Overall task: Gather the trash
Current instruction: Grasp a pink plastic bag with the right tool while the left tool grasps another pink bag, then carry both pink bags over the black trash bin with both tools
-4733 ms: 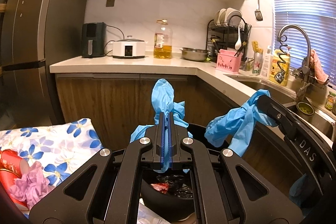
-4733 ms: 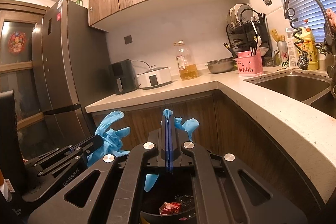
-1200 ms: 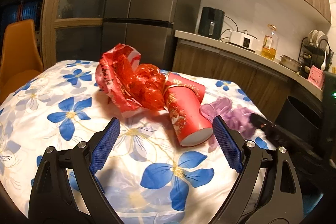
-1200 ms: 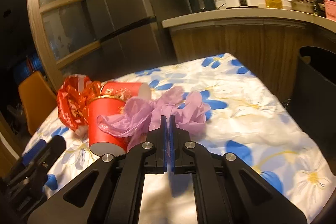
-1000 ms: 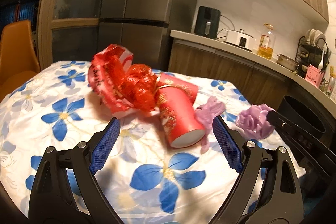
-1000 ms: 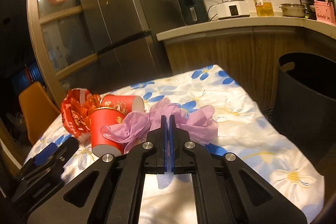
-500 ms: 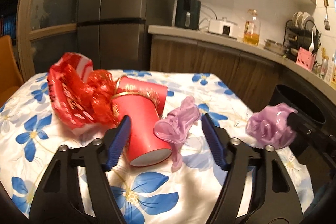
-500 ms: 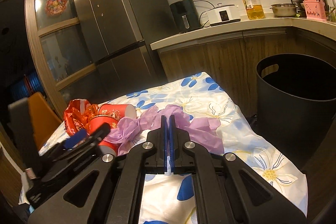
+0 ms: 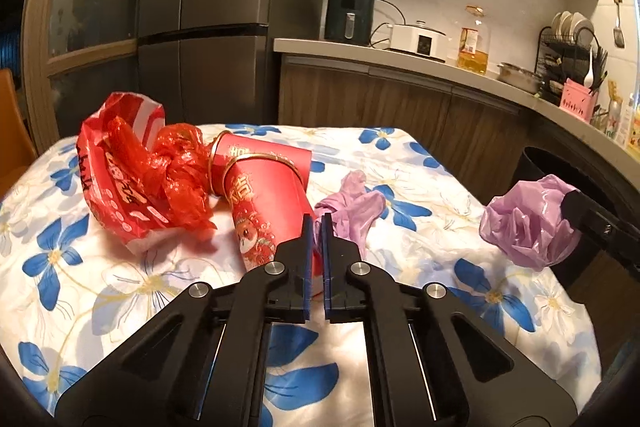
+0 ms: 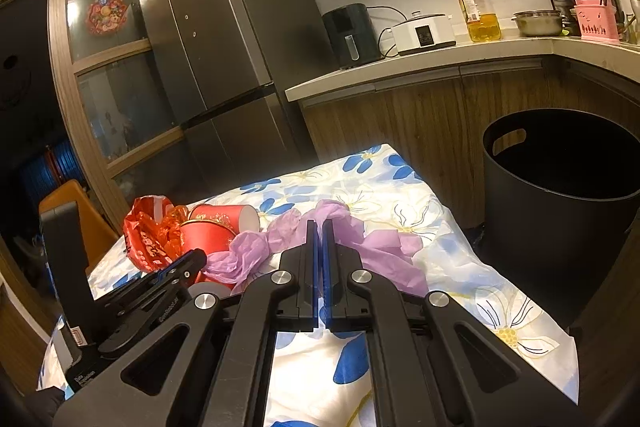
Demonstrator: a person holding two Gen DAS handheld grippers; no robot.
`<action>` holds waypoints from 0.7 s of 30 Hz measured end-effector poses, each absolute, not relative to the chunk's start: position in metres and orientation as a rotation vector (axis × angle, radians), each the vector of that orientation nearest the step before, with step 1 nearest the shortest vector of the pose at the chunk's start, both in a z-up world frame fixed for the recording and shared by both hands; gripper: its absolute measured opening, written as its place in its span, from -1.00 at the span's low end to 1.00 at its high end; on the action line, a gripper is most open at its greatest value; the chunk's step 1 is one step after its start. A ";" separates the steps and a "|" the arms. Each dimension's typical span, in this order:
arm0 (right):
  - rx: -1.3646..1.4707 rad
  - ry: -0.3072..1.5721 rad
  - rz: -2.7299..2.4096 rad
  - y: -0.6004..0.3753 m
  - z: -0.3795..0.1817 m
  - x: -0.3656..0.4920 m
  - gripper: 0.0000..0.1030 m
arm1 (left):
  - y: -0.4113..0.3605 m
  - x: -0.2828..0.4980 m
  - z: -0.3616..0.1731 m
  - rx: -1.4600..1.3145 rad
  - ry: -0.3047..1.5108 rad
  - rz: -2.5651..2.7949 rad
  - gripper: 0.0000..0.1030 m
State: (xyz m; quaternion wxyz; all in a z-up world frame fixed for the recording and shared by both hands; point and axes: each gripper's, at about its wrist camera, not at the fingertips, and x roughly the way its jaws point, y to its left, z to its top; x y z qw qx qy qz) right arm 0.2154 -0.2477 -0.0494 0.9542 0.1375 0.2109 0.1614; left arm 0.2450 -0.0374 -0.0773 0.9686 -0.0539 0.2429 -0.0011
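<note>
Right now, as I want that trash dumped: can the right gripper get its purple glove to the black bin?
Probably yes. The right gripper, jaws shut on the purple glove, hangs over the table; the black bin stands open just right, nothing between.

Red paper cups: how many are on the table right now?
2. One red cup lies on its side just ahead of the left gripper; the second red cup lies behind it, against the red plastic bag. The bag might hide more.

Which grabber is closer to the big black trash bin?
Right. The right gripper, holding a purple plastic glove, is beside the round black plastic bin; the left gripper is over the table's middle.
</note>
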 end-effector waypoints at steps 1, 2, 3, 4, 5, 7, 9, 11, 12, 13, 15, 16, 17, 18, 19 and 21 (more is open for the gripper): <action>0.280 0.427 0.329 -0.248 -0.049 0.215 -0.95 | -0.035 0.243 -0.077 -0.130 0.492 -0.006 -0.96; 0.279 0.427 0.328 -0.248 -0.049 0.215 -0.95 | -0.032 0.241 -0.076 -0.144 0.491 -0.007 -0.97; 0.278 0.426 0.328 -0.248 -0.048 0.216 -0.95 | -0.030 0.238 -0.074 -0.156 0.486 -0.009 -0.97; 0.278 0.424 0.327 -0.248 -0.048 0.215 -0.95 | -0.029 0.235 -0.073 -0.164 0.481 -0.010 -0.98; 0.279 0.422 0.328 -0.248 -0.047 0.214 -0.95 | -0.027 0.230 -0.070 -0.177 0.474 -0.015 -0.98; 0.280 0.417 0.329 -0.249 -0.045 0.212 -0.95 | -0.025 0.223 -0.065 -0.200 0.461 -0.021 -0.98; 0.282 0.411 0.332 -0.250 -0.043 0.211 -0.95 | -0.024 0.215 -0.056 -0.214 0.444 -0.037 -0.98; 0.280 0.405 0.334 -0.251 -0.041 0.208 -0.95 | -0.026 0.209 -0.048 -0.212 0.429 -0.053 -0.98; 0.279 0.401 0.336 -0.251 -0.039 0.206 -0.95 | -0.027 0.207 -0.043 -0.213 0.421 -0.060 -0.98; 0.279 0.398 0.337 -0.252 -0.038 0.205 -0.95 | -0.029 0.205 -0.038 -0.213 0.414 -0.067 -0.98; 0.275 0.388 0.339 -0.253 -0.034 0.201 -0.95 | -0.032 0.200 -0.027 -0.216 0.397 -0.092 -0.99; 0.274 0.385 0.340 -0.254 -0.032 0.199 -0.95 | -0.034 0.199 -0.022 -0.216 0.393 -0.103 -0.99; 0.272 0.379 0.340 -0.255 -0.030 0.197 -0.95 | -0.037 0.198 -0.017 -0.213 0.388 -0.122 -0.99; 0.270 0.375 0.339 -0.256 -0.029 0.196 -0.95 | -0.040 0.195 -0.012 -0.205 0.378 -0.136 -0.99; 0.266 0.368 0.337 -0.258 -0.026 0.194 -0.95 | -0.043 0.193 -0.009 -0.196 0.369 -0.140 -0.99; 0.261 0.355 0.335 -0.260 -0.022 0.189 -0.95 | -0.049 0.188 0.000 -0.177 0.345 -0.153 -0.99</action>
